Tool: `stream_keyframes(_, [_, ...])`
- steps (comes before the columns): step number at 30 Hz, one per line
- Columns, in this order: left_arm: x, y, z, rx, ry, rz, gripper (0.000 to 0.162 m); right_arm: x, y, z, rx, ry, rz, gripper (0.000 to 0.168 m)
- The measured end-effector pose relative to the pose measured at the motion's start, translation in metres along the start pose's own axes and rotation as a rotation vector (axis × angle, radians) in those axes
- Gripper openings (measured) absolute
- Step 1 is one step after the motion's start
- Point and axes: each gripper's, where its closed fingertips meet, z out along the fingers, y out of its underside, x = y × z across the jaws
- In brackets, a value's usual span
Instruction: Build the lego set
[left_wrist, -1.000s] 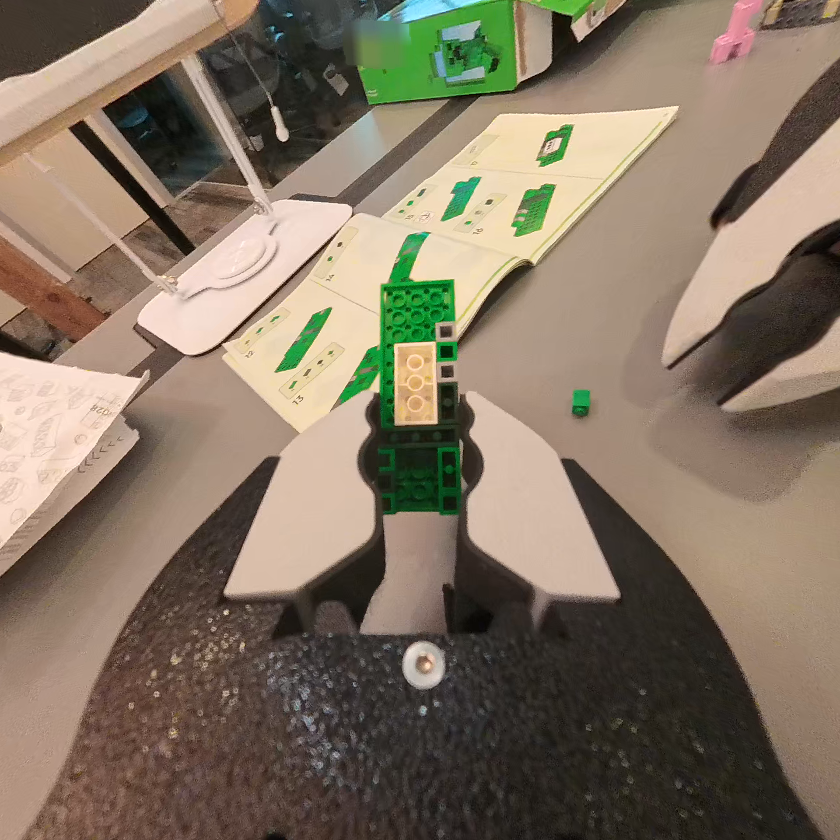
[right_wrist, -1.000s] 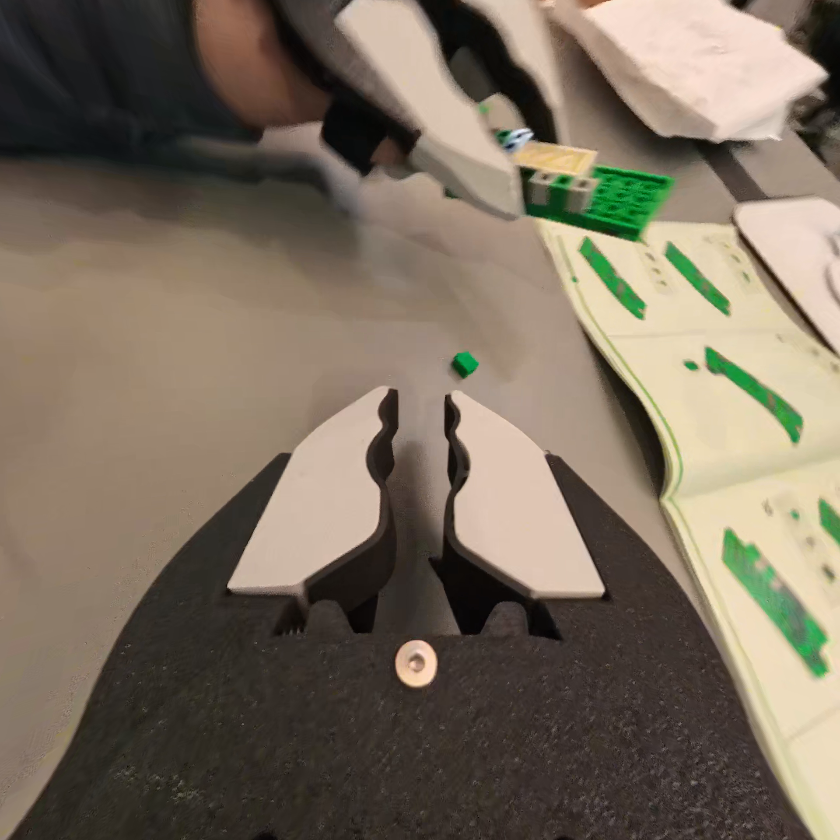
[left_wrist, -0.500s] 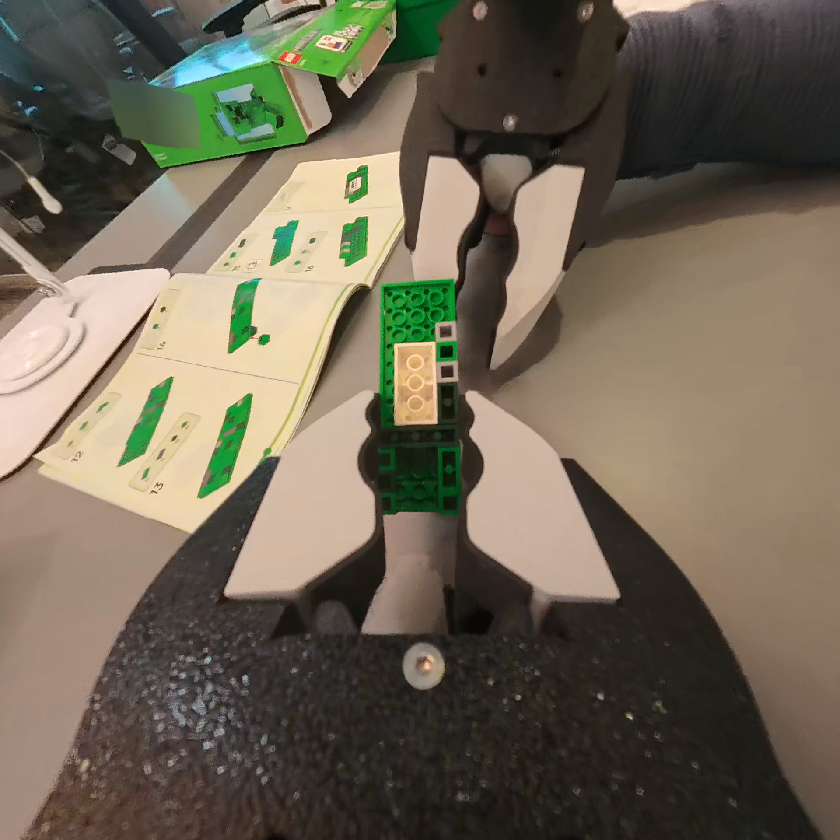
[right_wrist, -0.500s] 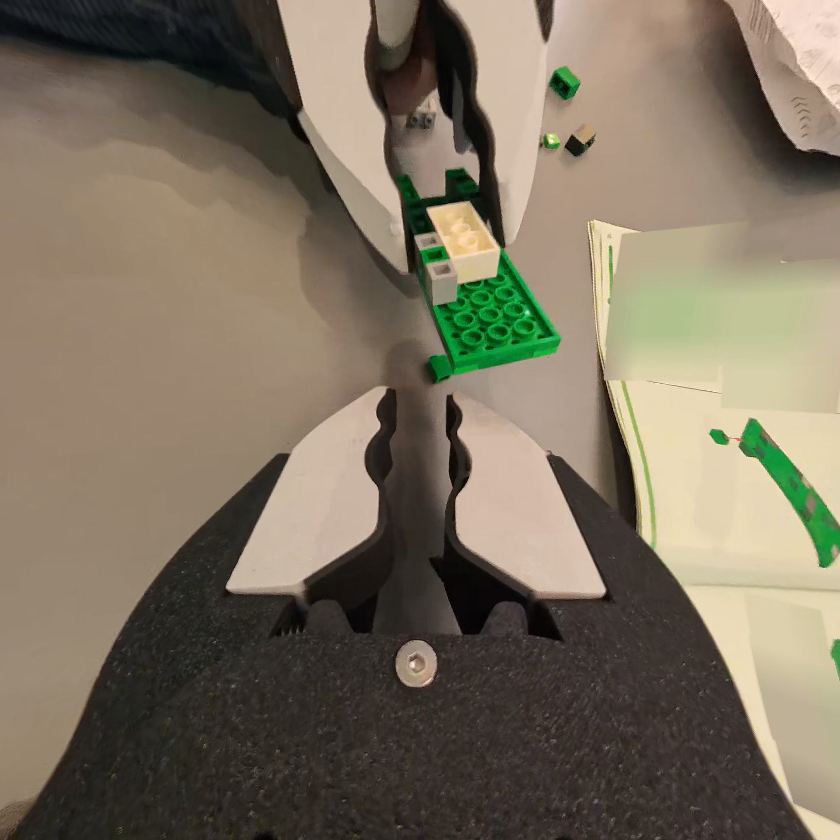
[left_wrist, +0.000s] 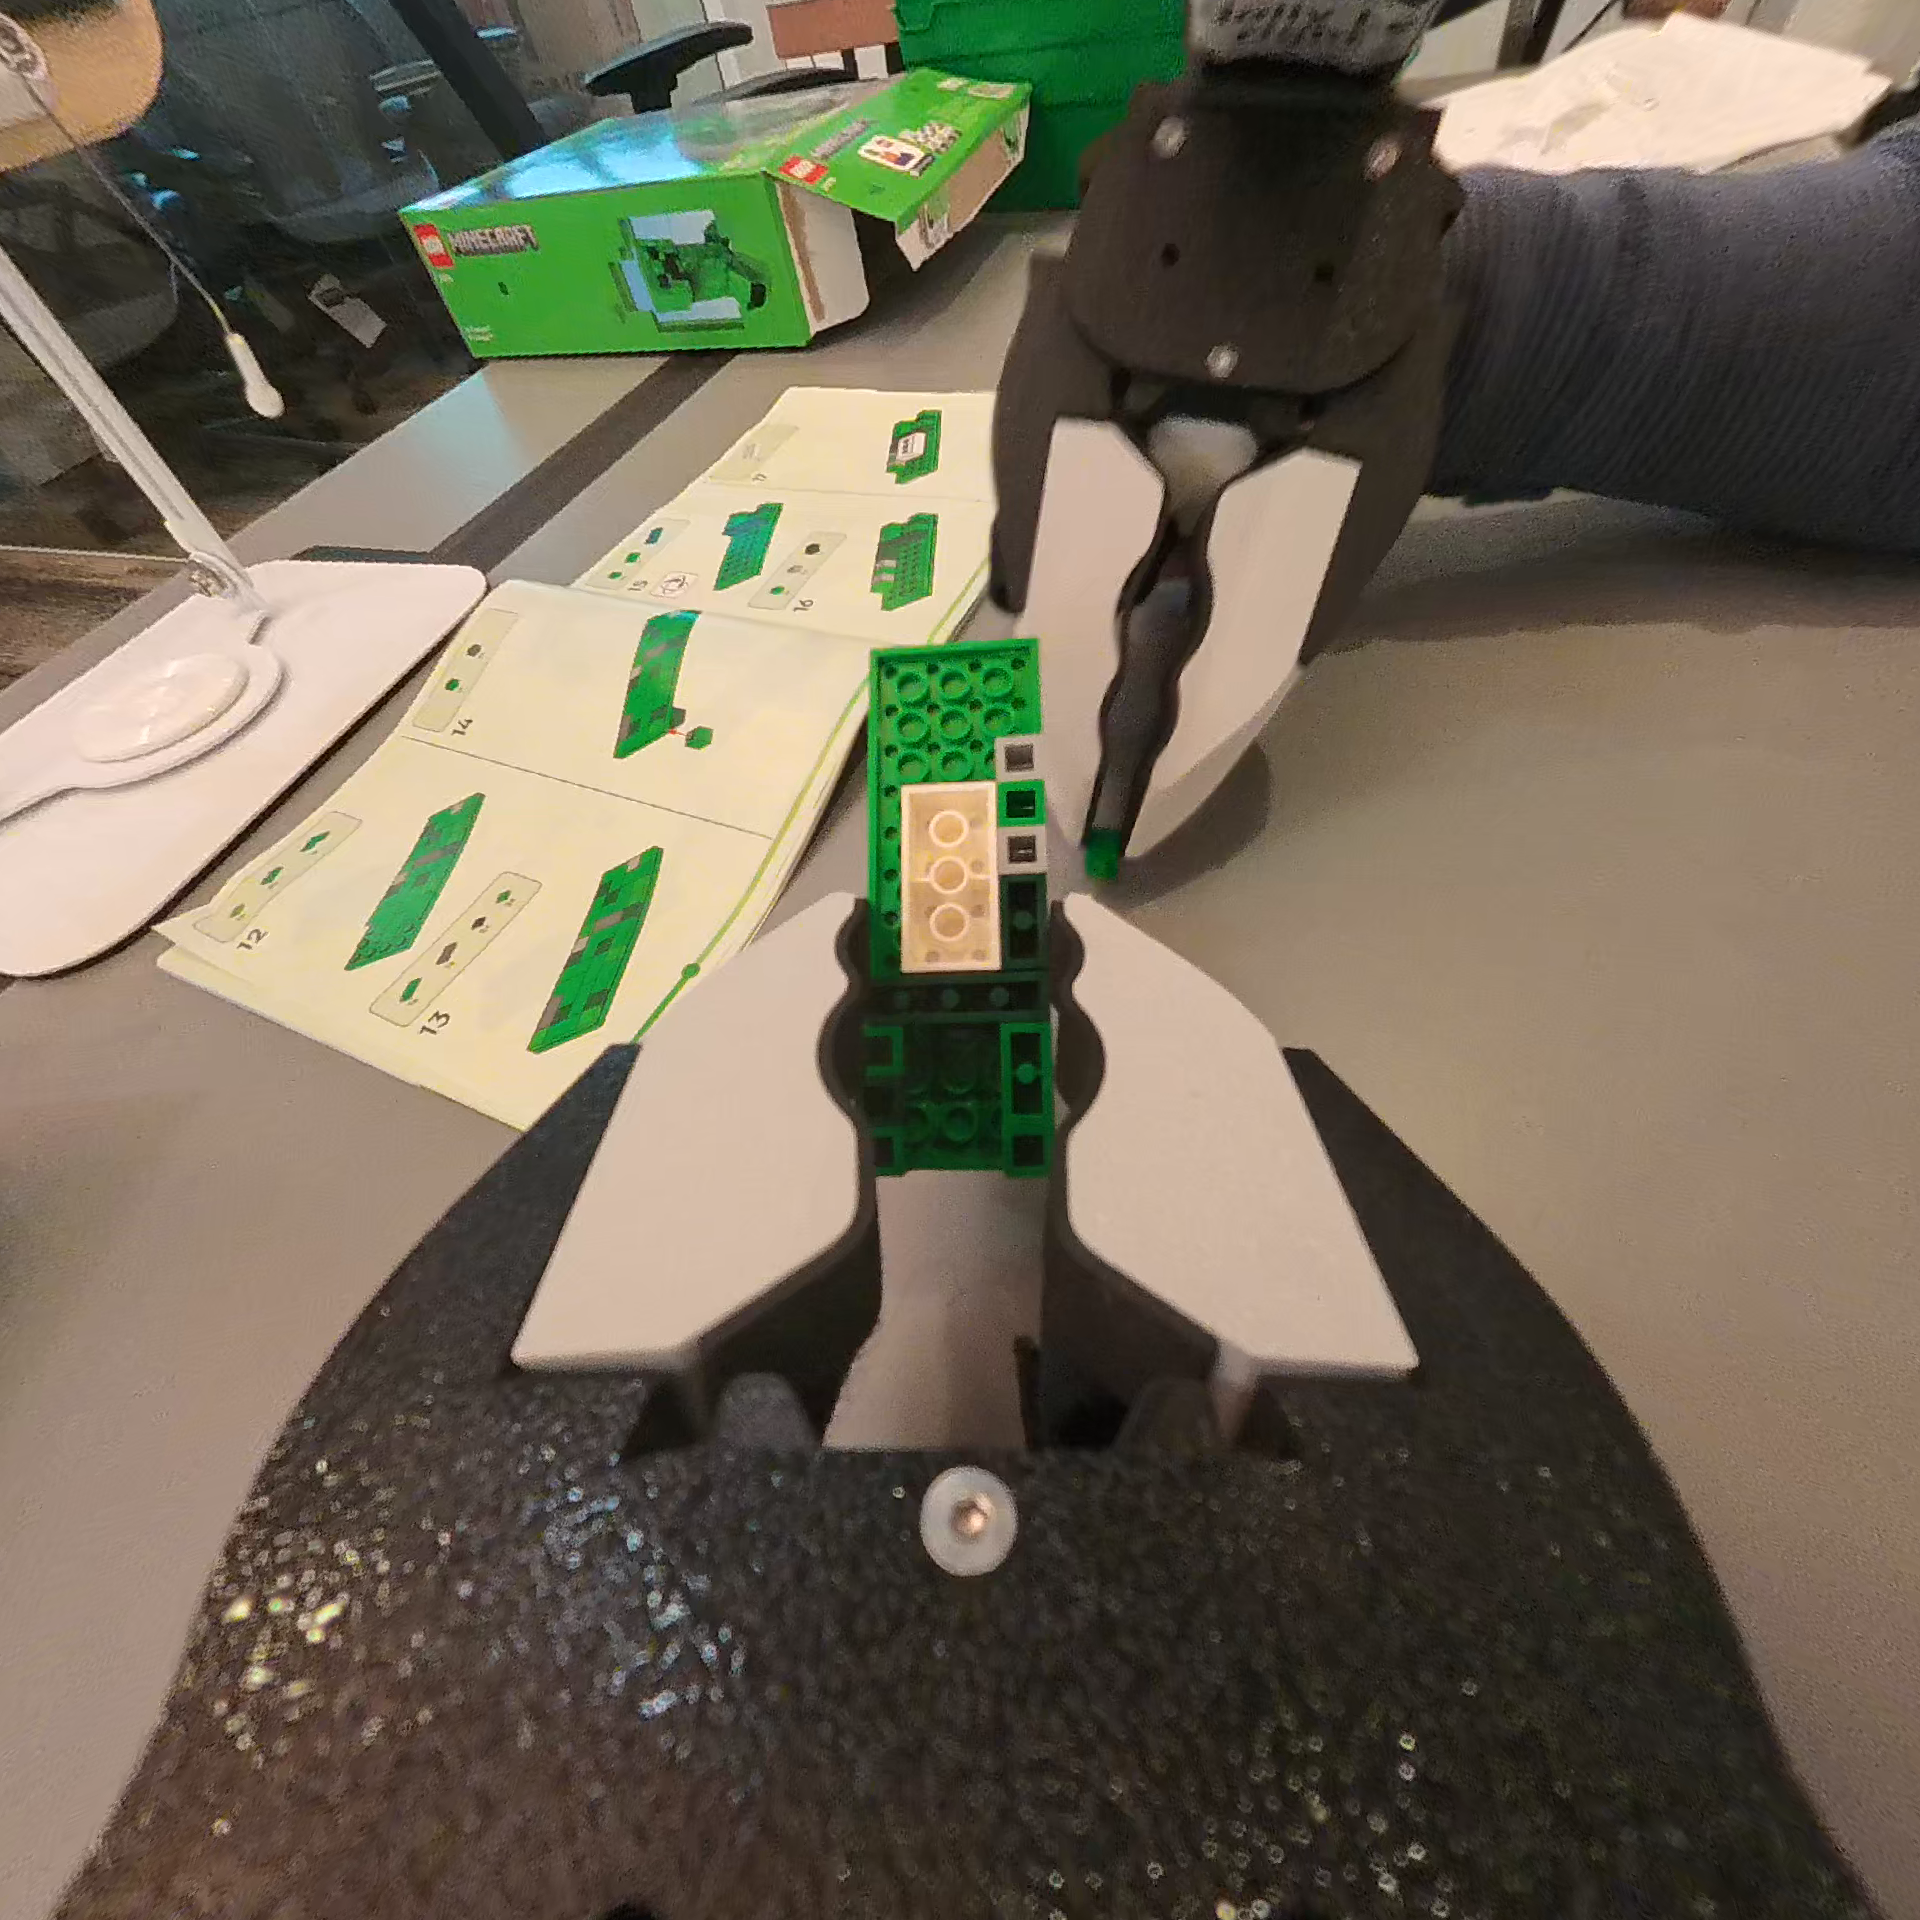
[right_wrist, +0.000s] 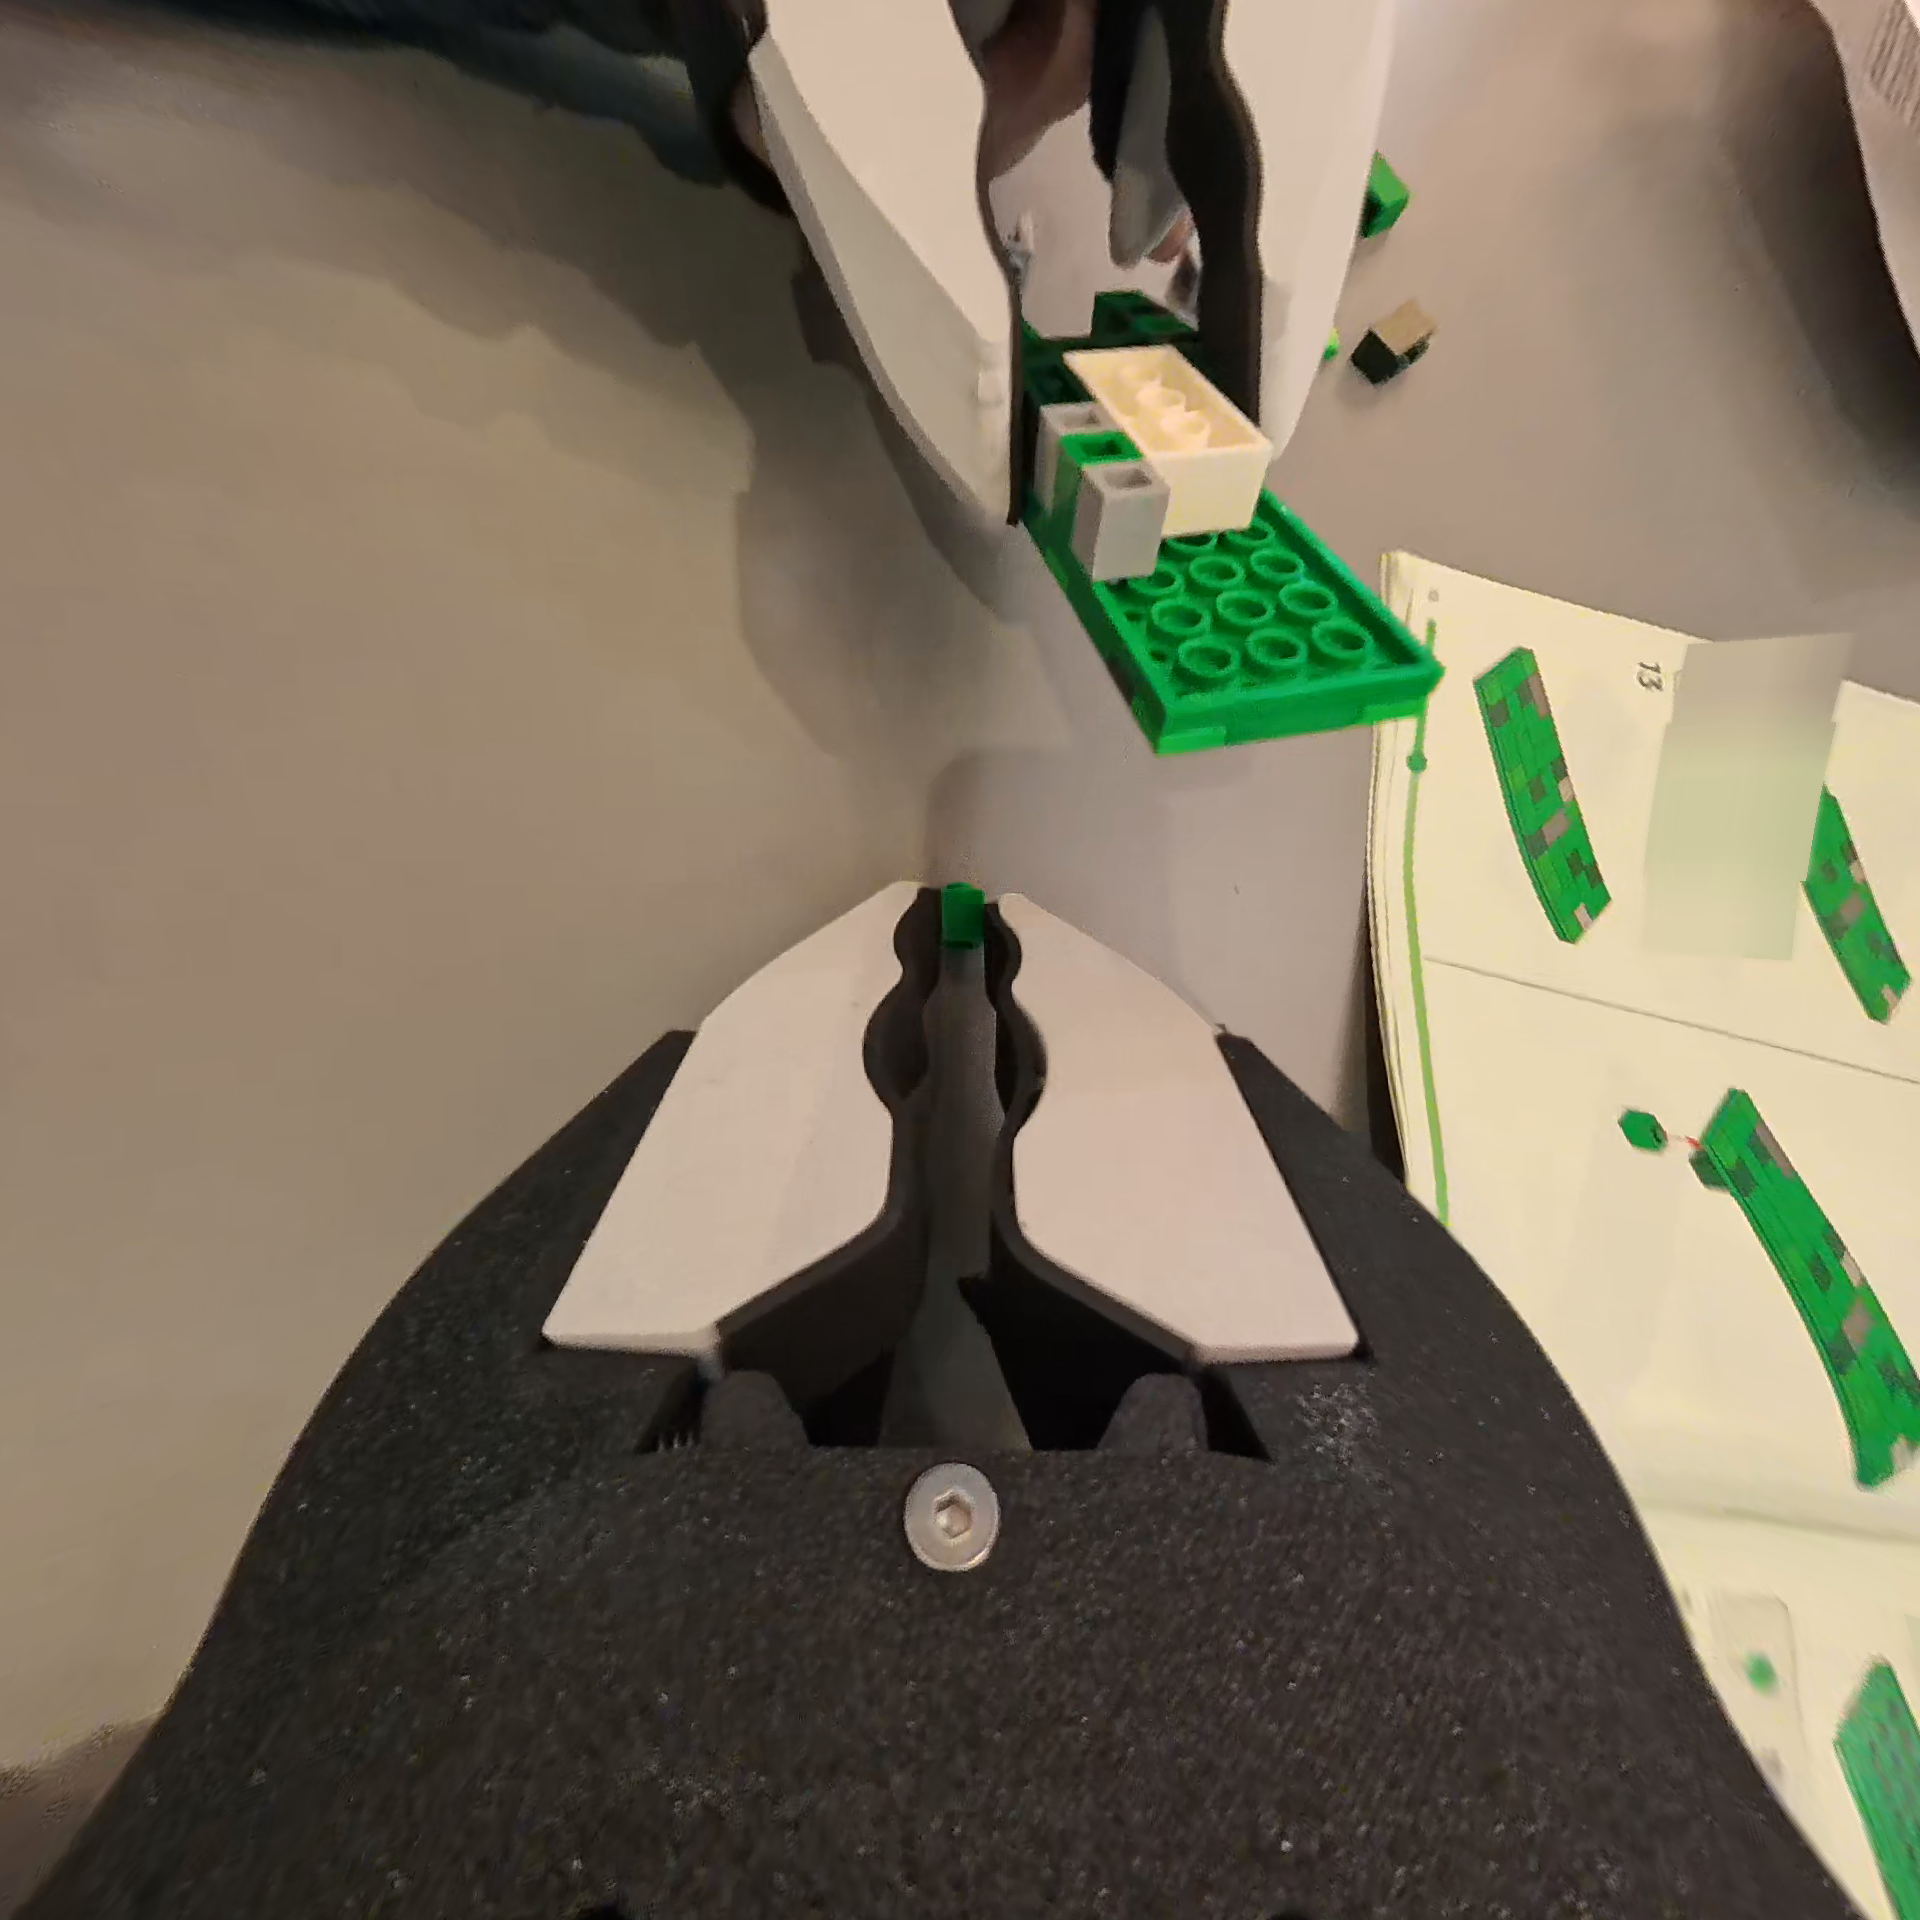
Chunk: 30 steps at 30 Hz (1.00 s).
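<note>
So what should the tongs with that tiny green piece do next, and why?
Probably lift it off the table. The right tongs look closed on the small green brick at their tips, low on the grey table. The left tongs hold the green plate assembly in the air, so the brick must likely rise to it.

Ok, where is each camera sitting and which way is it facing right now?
Left wrist view: on the left gripper, looking along its fingers past the held green plate at the right gripper, booklet and a sleeve.
Right wrist view: on the right gripper, facing back at the left gripper over the table.
Shared: both grippers, the plate, the small green brick, the booklet.
</note>
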Motion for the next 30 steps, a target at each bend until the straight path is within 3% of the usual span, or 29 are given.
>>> stream_keyframes(1, [0.0, -0.001, 0.0, 0.002, -0.002, -0.007, 0.032, 0.0, 0.0, -0.008, -0.011, 0.016, 0.009, 0.008])
stream_keyframes(4, [0.001, -0.003, 0.004, -0.003, -0.011, -0.037, 0.032, 0.001, 0.003, -0.052, -0.02, 0.13, 0.039, 0.008])
stream_keyframes(7, [0.018, -0.018, 0.021, 0.02, 0.015, -0.099, 0.032, -0.002, 0.032, -0.111, -0.056, 0.325, 0.064, 0.008])
stream_keyframes(10, [0.052, -0.04, 0.061, 0.012, 0.094, -0.149, 0.032, -0.007, 0.072, -0.17, -0.051, 0.52, 0.143, 0.008])
stream_keyframes(14, [0.102, -0.059, 0.127, -0.109, 0.189, -0.073, 0.032, -0.009, 0.117, -0.228, 0.041, 0.753, 0.239, 0.008])
stream_keyframes(20, [0.125, -0.06, 0.187, -0.249, 0.138, -0.002, 0.032, -0.007, 0.151, -0.249, 0.222, 0.875, 0.303, 0.007])
stream_keyframes(30, [0.135, -0.051, 0.2, -0.323, 0.18, -0.023, 0.032, -0.01, 0.144, -0.262, 0.354, 0.867, 0.316, 0.008])
